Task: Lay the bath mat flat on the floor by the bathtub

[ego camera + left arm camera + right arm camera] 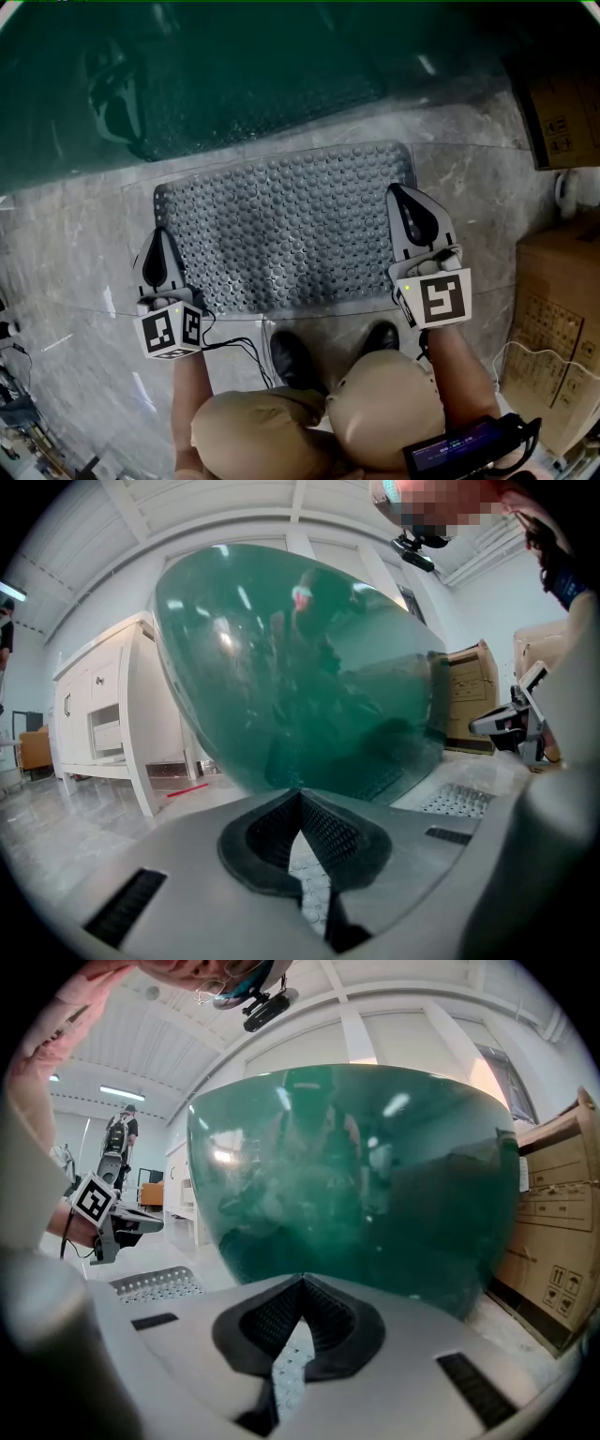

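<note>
The grey studded bath mat (281,225) lies flat on the stone floor, its far edge along the dark green bathtub (234,75). My left gripper (161,234) rests low at the mat's left edge. My right gripper (396,190) sits at its right edge near the far corner. In the left gripper view the jaws (300,794) meet at their tips with studded mat between the pads, and the tub (300,667) rises just ahead. The right gripper (302,1281) looks the same, shut on the mat, facing the tub (356,1176). More of the mat (155,1284) shows to the left.
Cardboard boxes (562,309) stand at the right, another (562,112) by the tub's end. The person's shoes (292,361) are just behind the mat's near edge, with a cable (234,349) beside them. A white cabinet (103,714) stands left of the tub.
</note>
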`<state>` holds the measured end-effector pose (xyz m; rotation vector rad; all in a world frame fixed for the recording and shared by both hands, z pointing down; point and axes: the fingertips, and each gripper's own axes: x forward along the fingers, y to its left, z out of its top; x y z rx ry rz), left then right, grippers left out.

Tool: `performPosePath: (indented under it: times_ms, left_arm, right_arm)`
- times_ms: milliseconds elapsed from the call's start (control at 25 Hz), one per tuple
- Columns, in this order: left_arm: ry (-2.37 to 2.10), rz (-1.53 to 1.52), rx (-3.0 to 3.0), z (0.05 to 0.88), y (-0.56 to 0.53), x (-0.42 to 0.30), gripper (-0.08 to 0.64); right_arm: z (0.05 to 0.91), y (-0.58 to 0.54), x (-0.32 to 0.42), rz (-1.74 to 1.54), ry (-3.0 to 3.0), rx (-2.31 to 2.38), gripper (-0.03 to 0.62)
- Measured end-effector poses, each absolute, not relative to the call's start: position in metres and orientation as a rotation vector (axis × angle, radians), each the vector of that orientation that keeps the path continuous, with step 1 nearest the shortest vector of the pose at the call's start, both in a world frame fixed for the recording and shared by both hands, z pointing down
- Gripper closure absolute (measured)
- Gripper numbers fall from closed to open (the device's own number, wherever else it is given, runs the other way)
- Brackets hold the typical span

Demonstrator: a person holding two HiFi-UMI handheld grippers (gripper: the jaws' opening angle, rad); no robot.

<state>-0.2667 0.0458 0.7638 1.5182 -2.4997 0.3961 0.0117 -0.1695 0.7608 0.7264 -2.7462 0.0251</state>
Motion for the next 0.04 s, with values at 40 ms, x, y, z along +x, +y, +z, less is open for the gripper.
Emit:
performPosePath:
  times_ms: [40]
  left_arm:
    - [-2.500,0.397,1.518,0.7640,0.0460,-0.2667,0.534]
  right_arm:
    - [0.7610,-0.1697,0.0115,0.025,-2.746,0.726,0.575]
